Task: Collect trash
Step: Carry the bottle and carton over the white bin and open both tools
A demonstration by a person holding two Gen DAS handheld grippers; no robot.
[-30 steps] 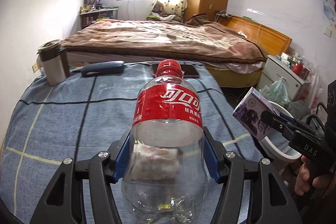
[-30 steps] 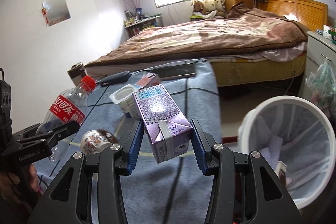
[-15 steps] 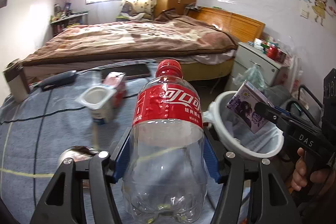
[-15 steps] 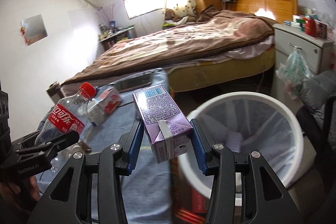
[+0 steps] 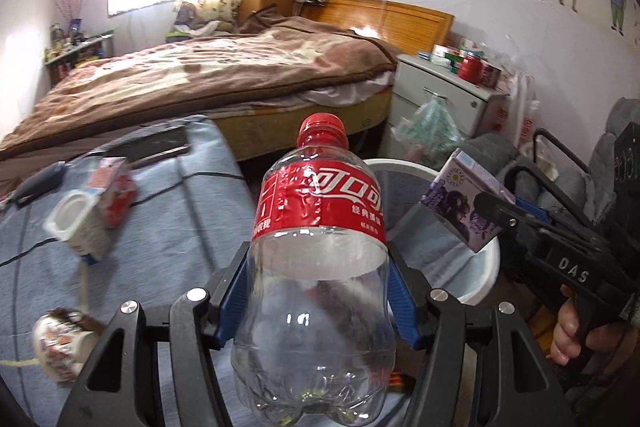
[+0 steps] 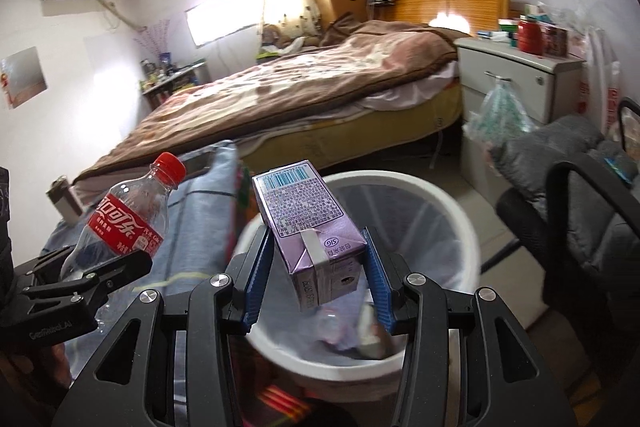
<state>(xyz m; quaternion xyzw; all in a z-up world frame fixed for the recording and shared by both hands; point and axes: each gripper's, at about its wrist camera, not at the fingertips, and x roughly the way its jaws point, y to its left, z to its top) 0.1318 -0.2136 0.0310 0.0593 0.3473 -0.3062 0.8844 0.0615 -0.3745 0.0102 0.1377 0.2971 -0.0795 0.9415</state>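
Two pieces of trash are in the air at once: the left gripper (image 5: 320, 291) is clamped on the lower body of an empty cola bottle (image 5: 320, 247), and the right gripper (image 6: 316, 275) has its blue pads pressed on the sides of a purple drink carton (image 6: 310, 227). The carton hangs over the open mouth of the white bin (image 6: 456, 211), which stands on the floor just off the table's edge, while the bottle sits beside the bin's rim and partly over the table's blue cloth (image 5: 168, 227) — not yet clearly above the opening. That is the likely fault: if the left jaws let go here, the light bottle could strike the rim and bounce to the floor or back onto the cloth. The carton is held tilted, so it could catch the rim on its way down, and the two grippers are close enough to knock each other over the bin. Only the left wrist view shows what remains on the table: a white cup (image 5: 76, 227) lying on its side against a red-and-white carton (image 5: 116, 195), and a patterned cup (image 5: 60, 343) near the table's front edge. The right wrist view alone looks down into the bin — a liner with rubbish already at the bottom.
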